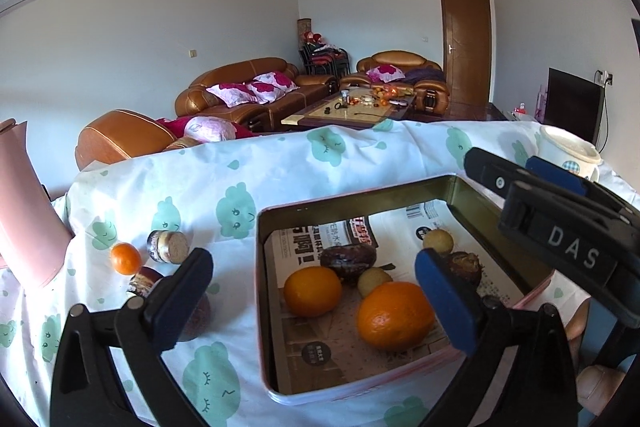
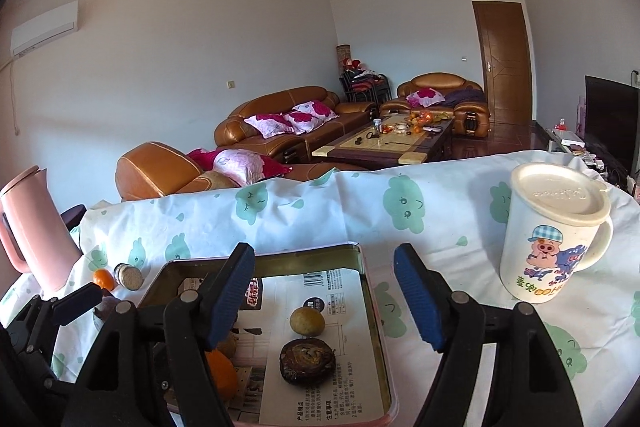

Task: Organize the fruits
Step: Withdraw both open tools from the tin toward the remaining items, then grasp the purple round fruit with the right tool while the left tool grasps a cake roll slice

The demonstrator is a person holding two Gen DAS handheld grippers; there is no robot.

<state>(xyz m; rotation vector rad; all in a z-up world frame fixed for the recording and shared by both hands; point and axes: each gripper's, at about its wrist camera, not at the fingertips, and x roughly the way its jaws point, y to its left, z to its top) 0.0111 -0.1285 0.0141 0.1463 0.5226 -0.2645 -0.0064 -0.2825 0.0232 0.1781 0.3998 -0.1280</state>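
Observation:
A pink-rimmed tin (image 1: pixel 264 267) lined with newspaper holds two oranges (image 1: pixel 312 291) (image 1: pixel 394 315), two dark wrinkled fruits (image 1: pixel 348 261) (image 1: pixel 464 265) and two small yellowish fruits (image 1: pixel 438 241). My left gripper (image 1: pixel 316 299) stands wide open over the tin's near-left part, with nothing gripped. My right gripper (image 2: pixel 324 291) is open above the tin's right side; a yellowish fruit (image 2: pixel 306 322) and a dark fruit (image 2: pixel 307 362) lie below it, untouched. On the cloth left of the tin lie a small mandarin (image 1: pixel 125 258) and cut dark fruit pieces (image 1: pixel 168 247).
A pink jug (image 2: pixel 32 227) stands at the table's left edge. A lidded white cartoon mug (image 2: pixel 552 235) stands right of the tin. The table wears a white cloth with green cloud prints (image 2: pixel 280 211). Sofas and a coffee table lie beyond the far edge.

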